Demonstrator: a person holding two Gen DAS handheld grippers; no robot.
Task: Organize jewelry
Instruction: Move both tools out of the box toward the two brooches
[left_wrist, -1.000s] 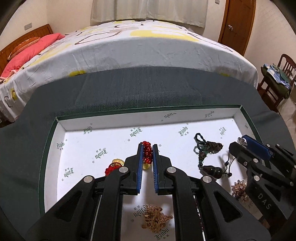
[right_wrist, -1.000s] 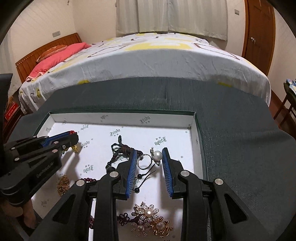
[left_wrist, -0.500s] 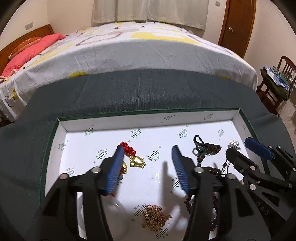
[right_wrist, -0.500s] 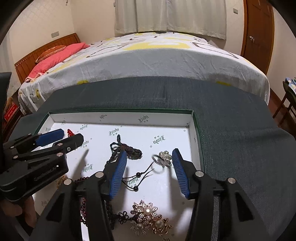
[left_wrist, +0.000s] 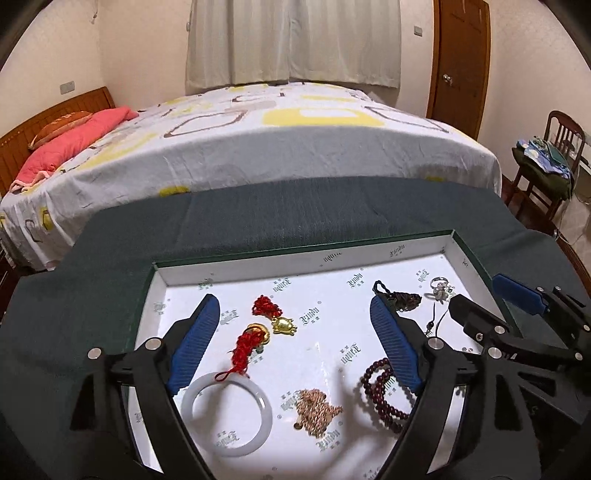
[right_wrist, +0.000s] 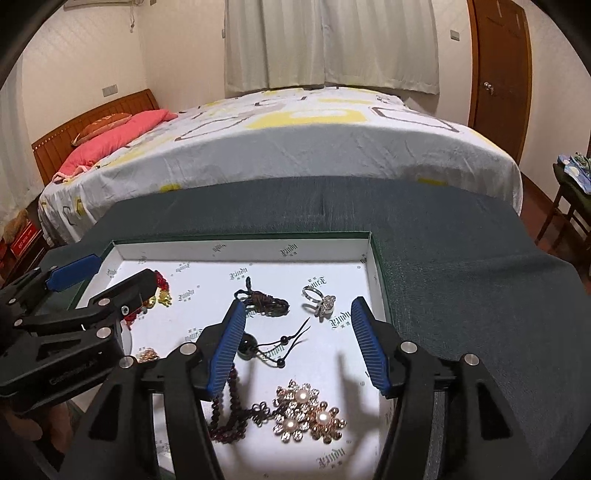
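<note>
Above the white-lined tray (left_wrist: 467, 247), left gripper (left_wrist: 295, 343) and right gripper (right_wrist: 295, 343) hold their fingers spread and empty, apparently so the scattered jewelry, red-tasselled gold charms (left_wrist: 264, 325) and ring (right_wrist: 318, 300) included, lies flat and separately reachable.

The left gripper (left_wrist: 295, 343) hangs with its blue-padded fingers (left_wrist: 194, 341) spread wide and nothing between them. The right gripper (right_wrist: 295, 339) is likewise spread wide, its pads (right_wrist: 369, 347) holding nothing. Each shows in the other's camera (the right one at the left camera's right edge, the left at the right camera's left edge). Below the left gripper a bit of skin shows, probably the holding hand (right_wrist: 22, 424).
</note>
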